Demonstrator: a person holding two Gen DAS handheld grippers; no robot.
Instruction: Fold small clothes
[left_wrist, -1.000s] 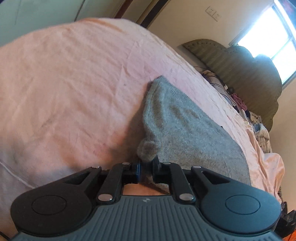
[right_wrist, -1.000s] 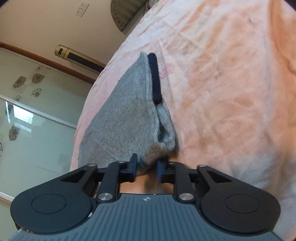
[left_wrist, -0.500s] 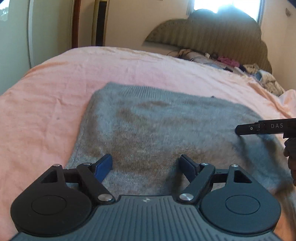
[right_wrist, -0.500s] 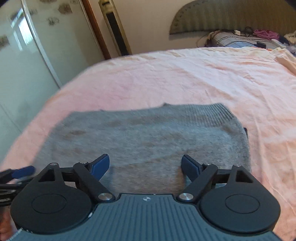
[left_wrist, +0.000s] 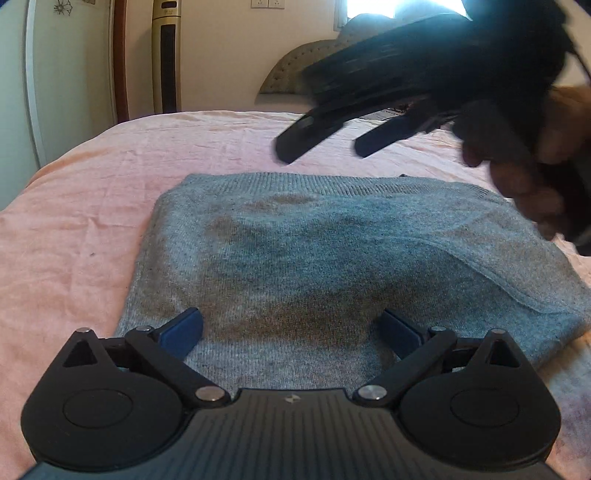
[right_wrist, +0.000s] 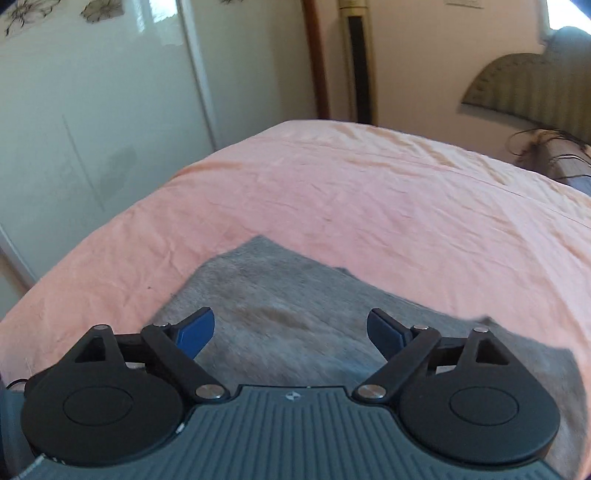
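A grey knit garment (left_wrist: 314, 258) lies folded and flat on the pink bedsheet (left_wrist: 74, 229). My left gripper (left_wrist: 291, 328) is open and empty, low over the garment's near edge. My right gripper (right_wrist: 291, 330) is open and empty, above the garment (right_wrist: 280, 314). In the left wrist view the right gripper (left_wrist: 325, 142) hangs blurred in the air over the garment's far right part, held by a hand (left_wrist: 524, 177).
The pink sheet (right_wrist: 369, 206) covers the whole bed. A padded headboard (right_wrist: 524, 92) with cables stands at the far right. A glass wardrobe door (right_wrist: 92, 110) and a tall floor-standing unit (left_wrist: 166, 55) stand beyond the bed's far edge.
One second ago both grippers were shut on the garment's edge. Both have let go and opened. The garment now lies flat, and the right gripper has lifted and swung left above it.
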